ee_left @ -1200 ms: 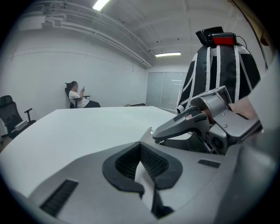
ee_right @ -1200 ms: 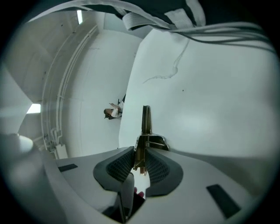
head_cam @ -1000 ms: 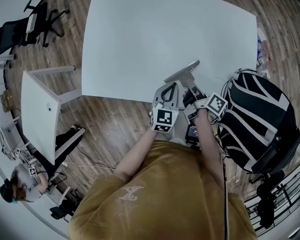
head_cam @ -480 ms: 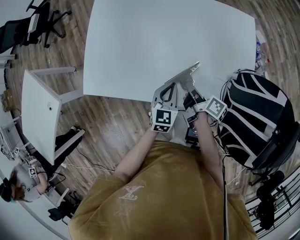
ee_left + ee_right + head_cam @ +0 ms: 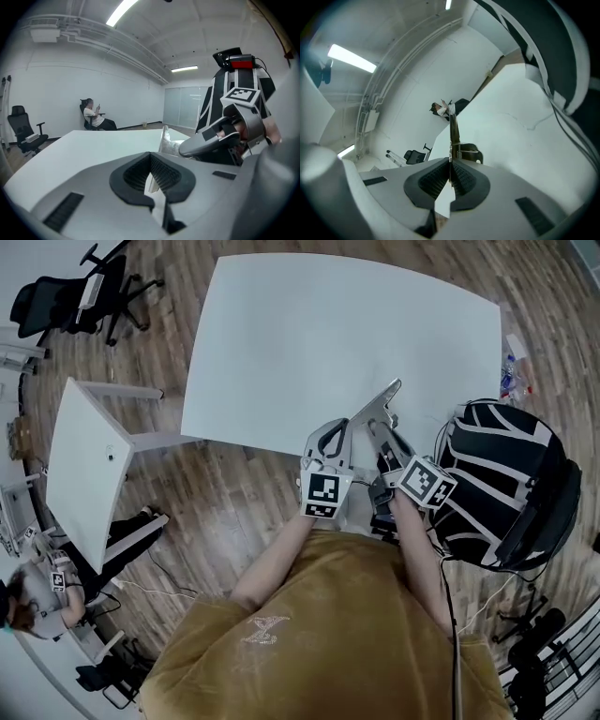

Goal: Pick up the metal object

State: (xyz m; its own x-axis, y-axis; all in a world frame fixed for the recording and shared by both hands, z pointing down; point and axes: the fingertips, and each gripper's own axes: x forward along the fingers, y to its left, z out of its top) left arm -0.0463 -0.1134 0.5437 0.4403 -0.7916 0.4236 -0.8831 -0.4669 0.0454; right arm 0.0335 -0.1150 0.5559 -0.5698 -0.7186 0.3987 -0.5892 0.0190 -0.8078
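Right gripper [image 5: 451, 174] clamped on metal object [image 5: 453, 133], held edge-on. Judged thin, stiff, light, slippery; grip flat faces. Left gripper [image 5: 151, 171] closed, empty.

Your left gripper [image 5: 151, 164] fills the foreground, its grey jaws brought together so the black ribbed pads [image 5: 164, 174] meet at their tips, with nothing caught between them. Past them lies the white table [image 5: 89, 147]. On its far side the metal object [image 5: 165, 138] stands edge-on, a thin bright strip, and your right gripper [image 5: 183, 148] reaches in to it from the right, marker cube [image 5: 243, 95] on top. Behind that rises a black shape with white stripes [image 5: 220, 91]. Far back a person [image 5: 95, 117] sits by the wall, and a black office chair [image 5: 23, 131] stands at the left
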